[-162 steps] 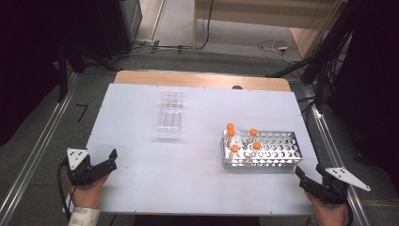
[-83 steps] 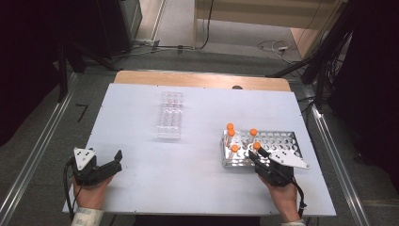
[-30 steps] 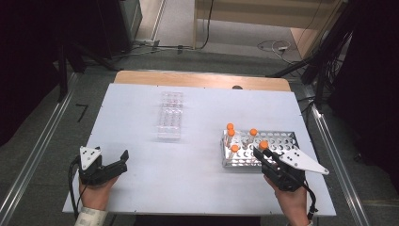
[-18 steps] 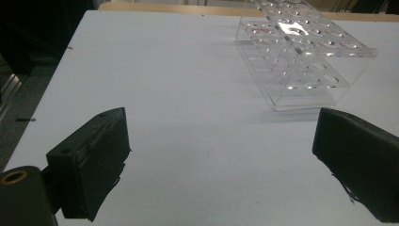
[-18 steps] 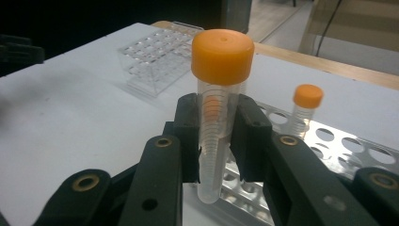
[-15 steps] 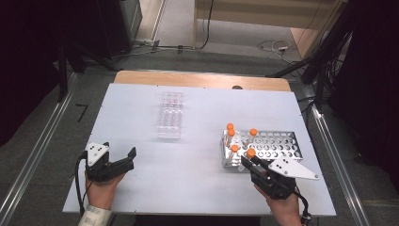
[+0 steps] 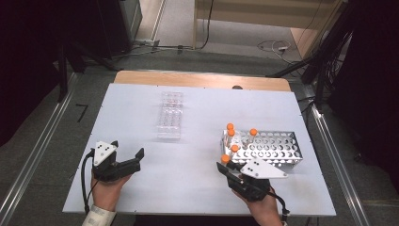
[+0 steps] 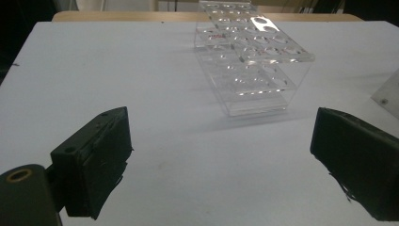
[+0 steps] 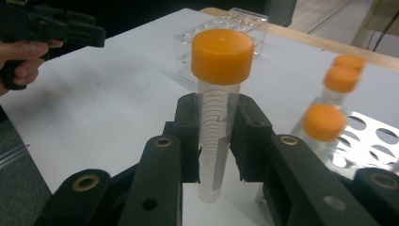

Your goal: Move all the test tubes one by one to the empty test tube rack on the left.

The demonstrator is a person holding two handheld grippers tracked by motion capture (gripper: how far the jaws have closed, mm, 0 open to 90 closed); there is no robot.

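Note:
My right gripper [image 7: 225, 168] is shut on a clear tube with an orange cap [image 7: 226, 159], held upright just off the near left corner of the metal rack [image 7: 277, 149]. In the right gripper view the two pads clamp the tube [image 9: 218, 117] below its cap, and my right gripper [image 9: 219, 136] holds it above the white table. Several more orange-capped tubes [image 7: 231, 133] stand at the rack's left end. My left gripper [image 7: 134, 157] stands open over the near left of the table, its jaws wide apart and empty [image 8: 226, 165], facing the clear plastic rack [image 8: 254, 61].
The clear rack [image 7: 169, 115] stands empty left of the table's middle. The white table [image 7: 141, 108] ends at a wooden strip [image 7: 202, 79] at the back. Metal rails run along both sides. Bare tabletop lies between the two racks.
My right gripper has carried the tube left and toward the near edge, away from the metal rack. My left gripper has drifted slightly right. Several seconds ago both grippers were at the near corners.

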